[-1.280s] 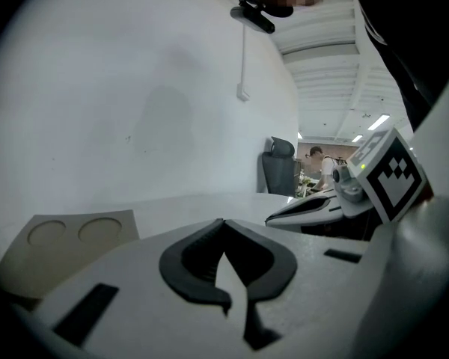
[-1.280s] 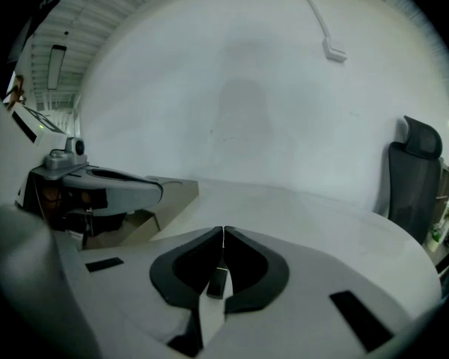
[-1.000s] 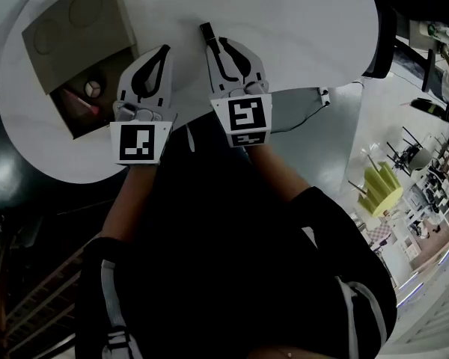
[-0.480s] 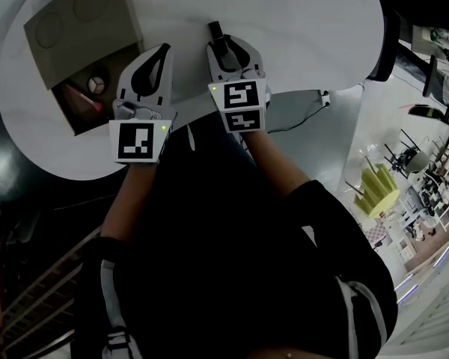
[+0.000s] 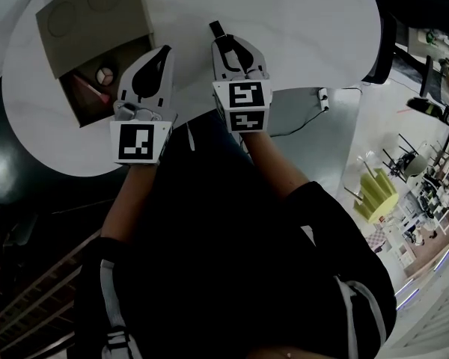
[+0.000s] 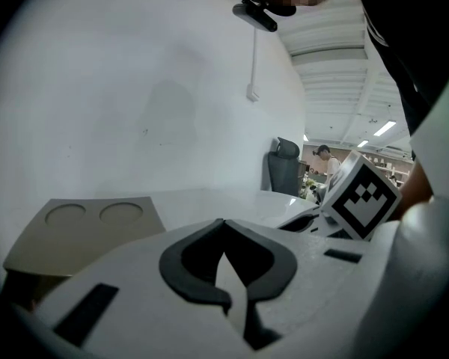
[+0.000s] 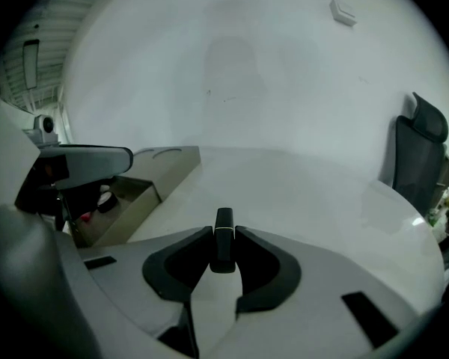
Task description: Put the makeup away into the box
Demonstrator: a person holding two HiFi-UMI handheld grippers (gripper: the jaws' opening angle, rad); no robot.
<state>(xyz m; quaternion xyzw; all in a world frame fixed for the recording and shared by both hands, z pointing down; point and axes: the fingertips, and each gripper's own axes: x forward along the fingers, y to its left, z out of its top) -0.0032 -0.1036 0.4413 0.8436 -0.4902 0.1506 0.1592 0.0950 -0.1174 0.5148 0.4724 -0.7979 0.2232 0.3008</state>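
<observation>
On the round white table (image 5: 299, 28) an open cardboard box (image 5: 66, 99) stands at the left, its lid flap (image 5: 93, 17) folded back. Inside lie a round compact (image 5: 104, 75) and a pink item (image 5: 90, 90). My right gripper (image 5: 218, 40) (image 7: 224, 234) points at the table's middle. Its jaws are closing on a slim black makeup tube (image 5: 215, 28) (image 7: 224, 249) that stands upright between the tips. My left gripper (image 5: 165, 49) (image 6: 224, 221) hovers shut and empty beside the box's near right corner. The box (image 7: 135, 200) also shows at the left of the right gripper view.
A dark office chair (image 5: 385, 43) stands off the table's right edge. A cable with a plug (image 5: 323, 96) lies on the floor below that edge. The person's body fills the lower head view. White tabletop stretches beyond both grippers.
My left gripper has edged nearer the box. The right gripper has tipped a little steeper, with the black tube still between its jaws.
</observation>
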